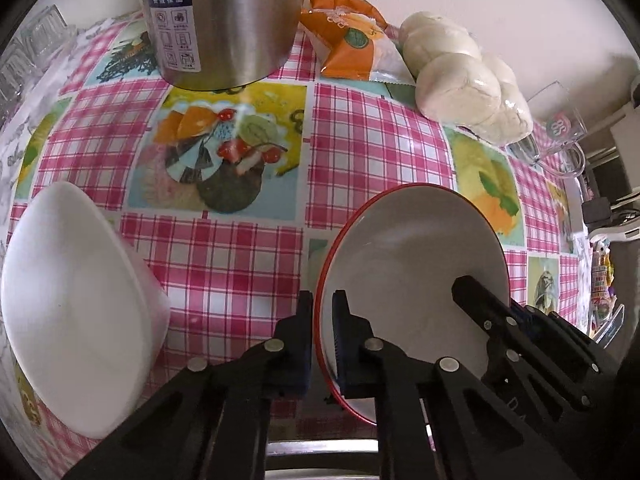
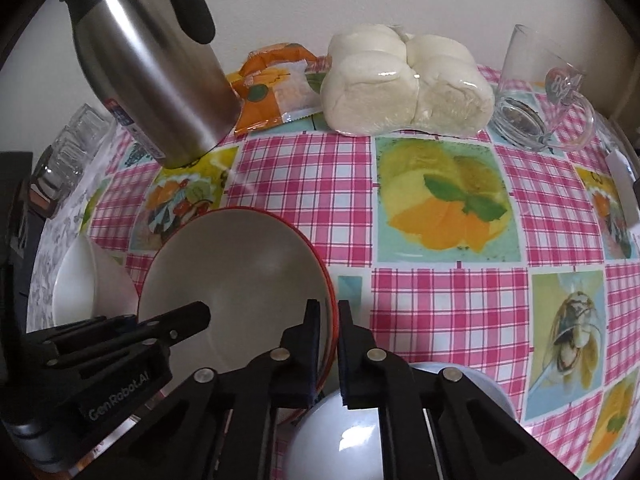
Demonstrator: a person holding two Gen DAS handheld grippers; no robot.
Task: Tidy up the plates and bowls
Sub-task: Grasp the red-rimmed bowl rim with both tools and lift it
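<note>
Two grippers, left gripper (image 1: 322,304) and right gripper (image 2: 329,314), clamping red-rimmed bowl (image 1: 412,264) rim

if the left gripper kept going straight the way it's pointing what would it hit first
The left gripper is shut on the red-rimmed bowl's rim; straight on, probably the checked tablecloth just beyond.

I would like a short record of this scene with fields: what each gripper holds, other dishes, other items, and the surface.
left gripper: shut on the left rim of the red-rimmed bowl
right gripper: shut on the opposite rim of the same bowl
other dishes: white bowl to the left; pale blue dish under the right gripper
other items: steel thermos, orange snack packet, wrapped buns, glass mug
surface: table with pink checked cloth
</note>
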